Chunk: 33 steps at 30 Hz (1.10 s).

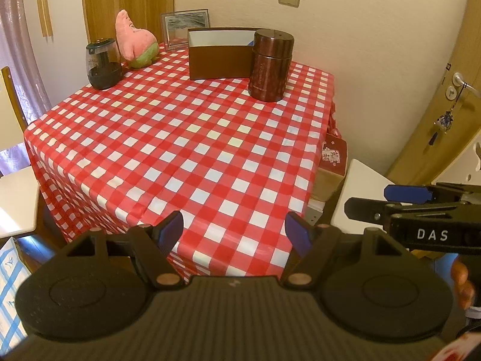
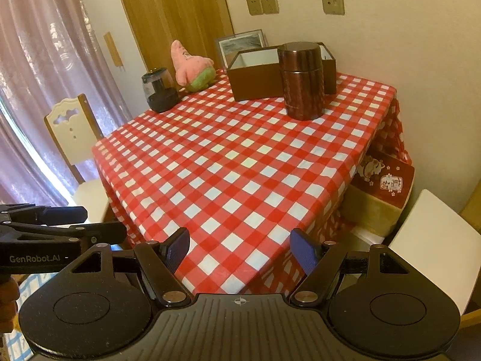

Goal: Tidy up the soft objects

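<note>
Checkered tablecloth [image 1: 180, 138] lies beyond both tongs [image 1: 234, 231] [image 2: 240, 248], spread wide, apparently gripping nothing.

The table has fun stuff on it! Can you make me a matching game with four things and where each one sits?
Things:
1. plush
2. box
3. canister
4. grinder

Places:
A. in front of the box's right end
B. far left corner, behind the grinder
C. back middle, open on top
D. left edge, in front of the plush

Pairs: 1-B, 2-C, 3-A, 4-D
</note>
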{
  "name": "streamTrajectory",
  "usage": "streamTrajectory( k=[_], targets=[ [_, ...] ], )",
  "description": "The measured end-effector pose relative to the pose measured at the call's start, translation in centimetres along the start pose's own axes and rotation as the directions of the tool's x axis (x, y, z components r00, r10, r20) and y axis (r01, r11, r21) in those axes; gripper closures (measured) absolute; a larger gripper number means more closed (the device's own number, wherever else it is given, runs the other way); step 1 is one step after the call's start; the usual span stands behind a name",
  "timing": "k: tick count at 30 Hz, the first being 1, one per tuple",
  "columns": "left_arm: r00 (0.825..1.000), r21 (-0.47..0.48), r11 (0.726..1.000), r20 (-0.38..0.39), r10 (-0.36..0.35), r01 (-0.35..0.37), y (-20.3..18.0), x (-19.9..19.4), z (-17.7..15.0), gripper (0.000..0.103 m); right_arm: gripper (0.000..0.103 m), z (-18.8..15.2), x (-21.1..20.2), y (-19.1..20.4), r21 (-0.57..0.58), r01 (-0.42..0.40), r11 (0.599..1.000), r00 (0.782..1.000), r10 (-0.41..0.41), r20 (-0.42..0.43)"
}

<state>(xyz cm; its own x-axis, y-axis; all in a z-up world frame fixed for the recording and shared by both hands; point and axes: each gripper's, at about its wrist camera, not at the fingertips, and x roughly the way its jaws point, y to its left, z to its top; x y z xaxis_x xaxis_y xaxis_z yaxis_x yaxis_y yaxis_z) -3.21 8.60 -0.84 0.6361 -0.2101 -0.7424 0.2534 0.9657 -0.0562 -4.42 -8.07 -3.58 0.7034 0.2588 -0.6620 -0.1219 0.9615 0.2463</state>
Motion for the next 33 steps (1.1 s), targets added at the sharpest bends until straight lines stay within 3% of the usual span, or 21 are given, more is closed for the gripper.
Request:
streamTrajectory(
  k=[33],
  targets=[
    [1.000, 0.005, 1.000, 0.009, -0.003, 0.003, -1.0, -0.1, 0.3, 0.030, 0.030, 0.2, 0.0, 0.0, 0.000, 0.000, 1.000, 1.000, 0.000, 0.001]
  ],
)
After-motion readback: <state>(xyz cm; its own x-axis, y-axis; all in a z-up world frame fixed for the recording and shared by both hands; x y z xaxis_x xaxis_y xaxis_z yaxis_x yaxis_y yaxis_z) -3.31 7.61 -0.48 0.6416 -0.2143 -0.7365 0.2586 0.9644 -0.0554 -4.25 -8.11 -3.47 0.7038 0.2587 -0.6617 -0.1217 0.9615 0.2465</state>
